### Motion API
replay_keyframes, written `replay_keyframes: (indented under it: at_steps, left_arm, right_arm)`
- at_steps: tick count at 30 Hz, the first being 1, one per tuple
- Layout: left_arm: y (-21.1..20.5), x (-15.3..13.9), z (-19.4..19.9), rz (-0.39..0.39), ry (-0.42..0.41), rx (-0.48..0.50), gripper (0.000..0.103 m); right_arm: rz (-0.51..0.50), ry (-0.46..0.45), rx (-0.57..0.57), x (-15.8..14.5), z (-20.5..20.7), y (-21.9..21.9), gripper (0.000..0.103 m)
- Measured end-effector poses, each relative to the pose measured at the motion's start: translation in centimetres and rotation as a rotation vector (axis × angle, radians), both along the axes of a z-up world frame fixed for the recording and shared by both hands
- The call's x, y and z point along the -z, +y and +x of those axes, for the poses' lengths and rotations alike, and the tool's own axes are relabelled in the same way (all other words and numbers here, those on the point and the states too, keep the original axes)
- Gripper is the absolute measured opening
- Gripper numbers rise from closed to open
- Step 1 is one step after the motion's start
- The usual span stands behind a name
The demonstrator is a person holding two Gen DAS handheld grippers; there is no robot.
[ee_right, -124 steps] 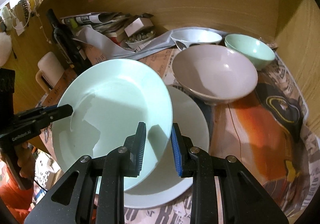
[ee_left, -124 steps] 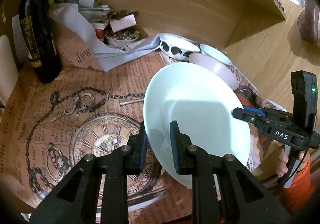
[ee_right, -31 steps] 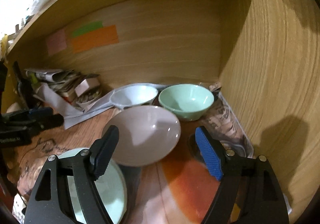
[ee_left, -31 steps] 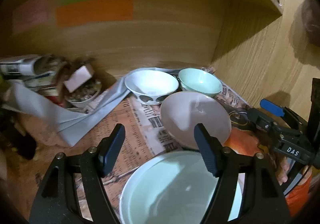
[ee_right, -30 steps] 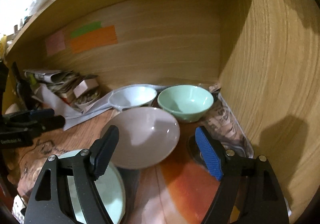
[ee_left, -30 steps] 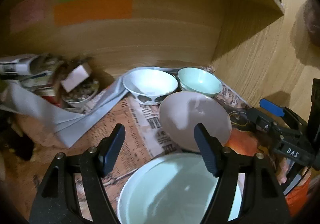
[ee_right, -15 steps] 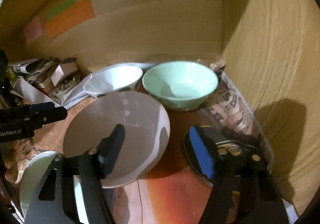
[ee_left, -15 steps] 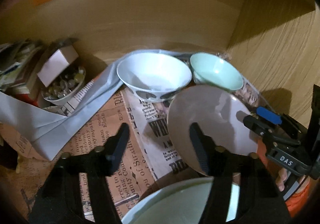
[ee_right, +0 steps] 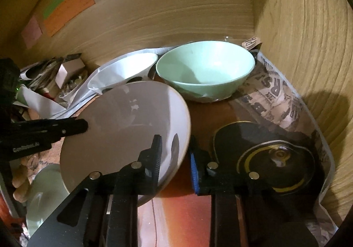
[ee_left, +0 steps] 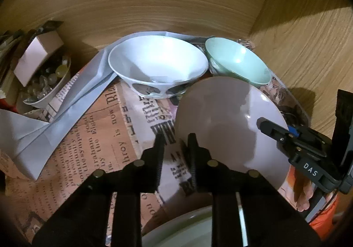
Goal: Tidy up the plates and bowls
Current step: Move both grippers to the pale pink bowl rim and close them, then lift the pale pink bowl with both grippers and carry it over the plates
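A wide pale pink bowl (ee_left: 229, 119) (ee_right: 123, 128) sits on newspaper in a wooden alcove. My left gripper (ee_left: 175, 147) straddles its left rim, jaws narrowed around the edge. My right gripper (ee_right: 175, 150) straddles its right rim the same way; it shows in the left wrist view (ee_left: 278, 132). Whether either pinches the rim I cannot tell. Behind stand a white bowl with dark spots (ee_left: 157, 66) (ee_right: 123, 73) and a mint green bowl (ee_left: 238, 64) (ee_right: 205, 70). The pale green plate (ee_left: 189, 227) (ee_right: 44, 194) lies in front of the pink bowl.
A small dish of trinkets with a white box (ee_left: 42, 70) stands at the back left beside folded grey paper (ee_left: 44, 114). The alcove's back wall (ee_right: 176, 4) and right wall (ee_right: 308, 48) are close. A dark printed disc (ee_right: 271, 154) is on the paper at right.
Both grippers released the green plate, moved forward and down to the pink bowl, and narrowed from wide open around its opposite rims.
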State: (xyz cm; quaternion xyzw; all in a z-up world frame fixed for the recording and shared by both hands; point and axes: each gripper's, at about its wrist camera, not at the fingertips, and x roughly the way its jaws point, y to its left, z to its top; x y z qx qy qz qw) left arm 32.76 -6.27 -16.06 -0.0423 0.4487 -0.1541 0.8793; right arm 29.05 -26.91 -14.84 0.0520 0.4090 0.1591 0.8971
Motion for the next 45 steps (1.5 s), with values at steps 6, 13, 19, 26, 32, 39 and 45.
replay_keyframes:
  at_steps: [6, 13, 19, 26, 32, 39, 45]
  left_arm:
    - [-1.1, 0.1, -0.1, 0.044, -0.018, 0.019, 0.01]
    - [-0.9, 0.1, 0.0, 0.037, -0.002, -0.015, 0.011]
    - [-0.7, -0.9, -1.3, 0.035, -0.024, -0.019, 0.011]
    - [0.1, -2.5, -3.4, 0.006, -0.062, -0.029, 0.01]
    - [0.8, -4.3, -5.4, -0.019, -0.117, -0.049, 0.01]
    - [2.6, -6.5, -8.7, -0.042, -0.185, -0.078, 0.01]
    - [4.8, -7.8, -12.0, -0.055, -0.233, -0.116, 0.01]
  right_arm:
    - [-0.017, -0.013, 0.0, -0.1, -0.2, 0.2, 0.02]
    - [-0.016, -0.041, 0.005, -0.8, -0.7, 0.3, 0.02]
    - [-0.001, -0.056, 0.011, -1.7, -1.0, 0.0, 0.02]
    - [0.012, -0.106, 0.003, -3.8, -2.3, 0.2, 0.02]
    - [0.002, -0.165, -0.014, -5.7, -4.0, 1.3, 0.02]
    - [0.008, -0.21, -0.045, -7.3, -5.8, 2.4, 0.02]
    - [0.017, -0.24, -0.086, -8.3, -7.3, 3.9, 0.02]
